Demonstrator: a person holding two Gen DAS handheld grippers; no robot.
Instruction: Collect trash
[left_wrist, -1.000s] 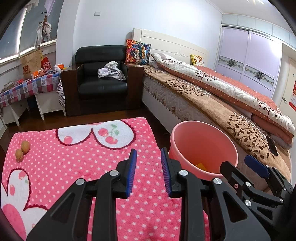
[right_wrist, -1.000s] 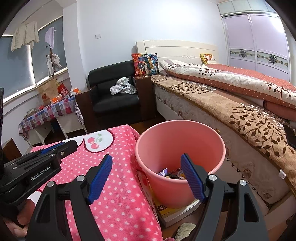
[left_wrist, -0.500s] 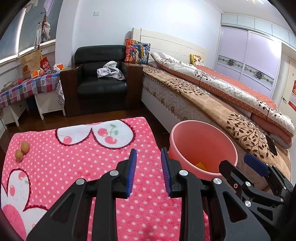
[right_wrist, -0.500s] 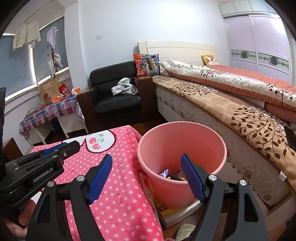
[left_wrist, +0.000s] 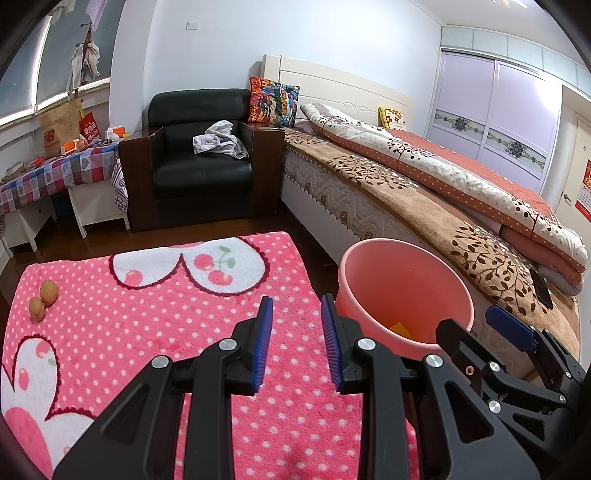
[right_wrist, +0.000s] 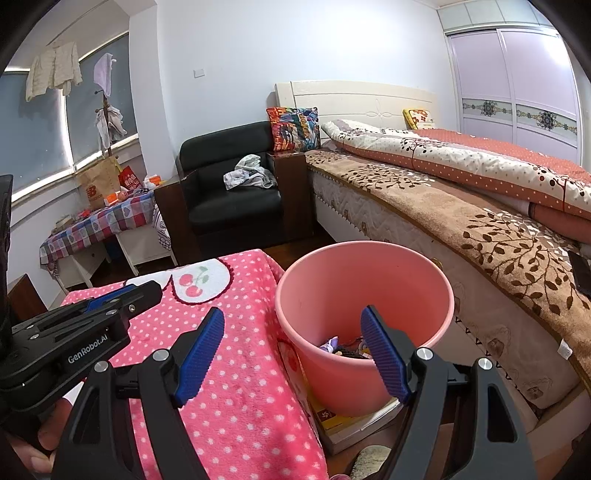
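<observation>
The pink bucket (right_wrist: 364, 314) serves as the landmark: it stands at the right edge of the pink polka-dot blanket (left_wrist: 147, 332), with the bed (right_wrist: 461, 229) just beyond its far side. It rests on a stack of books (right_wrist: 354, 421) whose corners stick out from under its base. Inside it, small pieces of trash (right_wrist: 343, 347) lie at the bottom: something purple and something dark, too small to name. In the left wrist view only a yellow scrap (left_wrist: 400, 328) shows past the rim.

The right tool (right_wrist: 291, 350) hovers above the bucket's near rim, fingers spread wide, gripping nothing; its right finger (right_wrist: 384, 358) overlaps the bucket mouth while the left one sits over the blanket. The left tool (left_wrist: 295, 343) hangs left of the bucket over the blanket, its blue pads a narrow gap apart with nothing between them. The person's fingers on its handle peek in at the lower left corner of the right wrist view.

Far left of the bucket, near the blanket's opposite edge, two walnuts (left_wrist: 42, 301) lie touching each other. Between them and the bucket the blanket is open and flat. Beyond the blanket's far edge a strip of dark wood floor (left_wrist: 184, 230) runs to a black armchair (left_wrist: 201, 155) with crumpled clothing (left_wrist: 219, 140) on it. Left of that, a desk under a checkered cloth (left_wrist: 55, 173) carries small items, blurred. The bucket's base and the bed's lower edge are cut off by the tools
</observation>
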